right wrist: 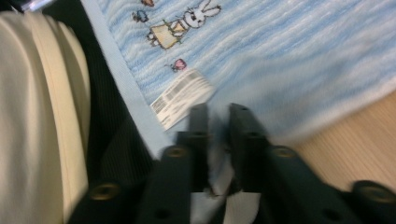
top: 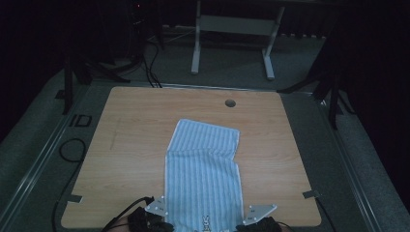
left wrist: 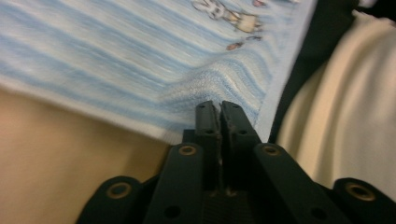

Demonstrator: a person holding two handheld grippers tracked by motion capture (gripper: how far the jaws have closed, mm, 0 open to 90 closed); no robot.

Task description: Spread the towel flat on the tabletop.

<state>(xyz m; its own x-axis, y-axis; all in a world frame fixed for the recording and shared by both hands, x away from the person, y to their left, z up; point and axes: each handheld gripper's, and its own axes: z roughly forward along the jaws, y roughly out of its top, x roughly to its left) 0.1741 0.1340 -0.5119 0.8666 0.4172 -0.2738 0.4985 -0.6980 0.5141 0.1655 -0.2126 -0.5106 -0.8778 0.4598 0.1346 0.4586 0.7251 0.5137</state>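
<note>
1. The towel is lying lengthwise down the middle of the counter, with its near end hanging at the person's edge and its far end folded back at a slant, so that part is resting two layers thick.
2. The left tool is pinching the towel at its near left corner; its jaws are standing nearly closed, and the cloth is bunching into a small ridge just ahead of them.
3. The right tool is gripping the near right corner, with cloth visibly passing down between its jaws, just beside the white label.
4. The towel is a soft terry cloth with fine blue and white stripes, a smooth pale-blue hem, and a small embroidered rabbit near the near edge.
5. Judging by its look, the towel is light, limp and non-fragile; it is likely to sag and drape between the two held corners rather than keeping any shape.
6. The looped pile is offering good friction, so slipping is unlikely; the hemmed corners are the firmest places to take hold.
7. The counter is a smooth wood-grain board with rounded corners and a round cable hole near its far edge.
</note>
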